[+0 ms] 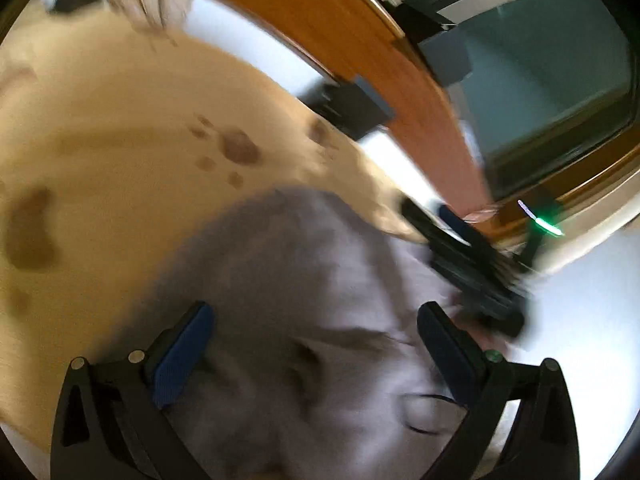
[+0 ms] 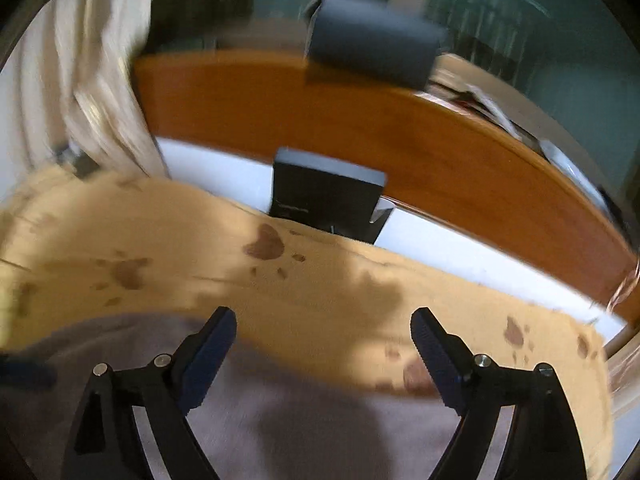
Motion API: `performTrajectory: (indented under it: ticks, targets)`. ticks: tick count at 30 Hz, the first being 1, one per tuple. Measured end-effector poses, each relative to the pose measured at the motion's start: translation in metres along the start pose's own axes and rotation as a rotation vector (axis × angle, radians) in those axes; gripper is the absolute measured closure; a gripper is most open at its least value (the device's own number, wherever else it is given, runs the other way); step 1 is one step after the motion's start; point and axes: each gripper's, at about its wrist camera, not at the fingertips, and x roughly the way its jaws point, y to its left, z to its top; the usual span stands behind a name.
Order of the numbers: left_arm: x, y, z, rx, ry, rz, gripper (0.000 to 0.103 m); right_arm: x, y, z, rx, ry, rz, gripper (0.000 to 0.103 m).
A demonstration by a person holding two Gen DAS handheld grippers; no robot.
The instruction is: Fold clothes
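A grey garment (image 1: 304, 288) lies rumpled on a tan blanket with brown paw prints (image 1: 120, 152). My left gripper (image 1: 316, 324) is open just above the grey cloth, one finger on each side of a fold. The right gripper shows in the left wrist view (image 1: 464, 264) as a blurred black shape at the garment's right edge. In the right wrist view my right gripper (image 2: 324, 328) is open and empty over the border between the grey garment (image 2: 280, 408) and the blanket (image 2: 168, 240). Both views are blurred by motion.
A black box (image 2: 324, 200) stands on the white surface (image 2: 480, 264) behind the blanket. An orange wooden board (image 2: 360, 120) runs along the back. A cream curtain (image 2: 92, 80) hangs at the left. A dark window (image 1: 540, 72) is at the right.
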Motion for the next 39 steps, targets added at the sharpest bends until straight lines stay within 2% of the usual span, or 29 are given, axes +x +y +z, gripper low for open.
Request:
performTrajectory:
  ticks: [1, 3, 7, 8, 11, 12, 13, 14, 15, 16, 21, 23, 26, 28, 34, 37, 38, 39]
  targets:
    - [0.0, 0.0, -0.001, 0.025, -0.015, 0.072, 0.001, -0.014, -0.008, -0.006, 0.027, -0.01, 0.042, 0.013]
    - [-0.002, 0.008, -0.001, -0.004, -0.015, 0.036, 0.001, -0.041, -0.023, -0.027, 0.076, -0.002, 0.124, 0.013]
    - [-0.011, 0.017, -0.002, -0.13, -0.003, -0.154, 0.001, -0.083, -0.028, -0.064, 0.138, -0.049, 0.205, 0.013]
    - [-0.013, 0.014, -0.002, -0.141, -0.004, -0.176, 0.001, -0.094, -0.029, -0.073, 0.149, -0.066, 0.226, 0.013]
    - [-0.016, -0.002, -0.005, -0.155, 0.004, -0.239, 0.001, -0.115, 0.001, -0.085, 0.021, -0.12, 0.264, 0.013]
    - [-0.015, -0.009, -0.006, -0.153, 0.011, -0.246, 0.001, -0.12, 0.012, -0.088, -0.033, -0.133, 0.273, 0.022]
    - [-0.014, -0.015, -0.008, -0.15, 0.018, -0.254, 0.001, -0.123, 0.025, -0.089, -0.091, -0.13, 0.284, 0.038]
    - [-0.013, -0.019, -0.011, -0.142, 0.03, -0.261, 0.001, -0.123, 0.039, -0.09, -0.151, -0.118, 0.293, 0.044]
    - [-0.013, -0.023, -0.014, -0.132, 0.041, -0.265, 0.001, -0.123, 0.053, -0.092, -0.216, -0.105, 0.294, 0.058]
    - [-0.012, -0.026, -0.016, -0.123, 0.051, -0.269, 0.001, -0.121, 0.064, -0.093, -0.269, -0.093, 0.29, 0.067]
    - [-0.004, -0.021, -0.025, -0.128, 0.084, -0.256, 0.001, -0.107, 0.101, -0.1, -0.435, -0.024, 0.343, 0.067]
    - [-0.003, -0.014, -0.024, -0.152, 0.092, -0.254, 0.001, -0.105, 0.112, -0.099, -0.487, -0.027, 0.325, 0.067]
    - [-0.002, -0.007, -0.022, -0.171, 0.095, -0.255, 0.001, -0.091, 0.118, -0.098, -0.534, 0.035, 0.359, 0.067]
    - [-0.002, -0.006, -0.021, -0.176, 0.097, -0.26, 0.001, -0.084, 0.122, -0.099, -0.554, 0.072, 0.38, 0.067]
    - [-0.002, -0.004, -0.02, -0.185, 0.109, -0.283, 0.001, -0.085, 0.129, -0.1, -0.622, 0.071, 0.382, 0.067]
    - [0.0, -0.004, -0.022, -0.19, 0.127, -0.29, 0.001, -0.079, 0.126, -0.094, -0.557, 0.085, 0.373, 0.067]
    - [0.001, -0.005, -0.022, -0.189, 0.132, -0.292, 0.001, -0.077, 0.122, -0.09, -0.531, 0.091, 0.368, 0.071]
    - [0.001, -0.006, -0.023, -0.187, 0.132, -0.289, 0.001, -0.075, 0.119, -0.087, -0.505, 0.095, 0.362, 0.085]
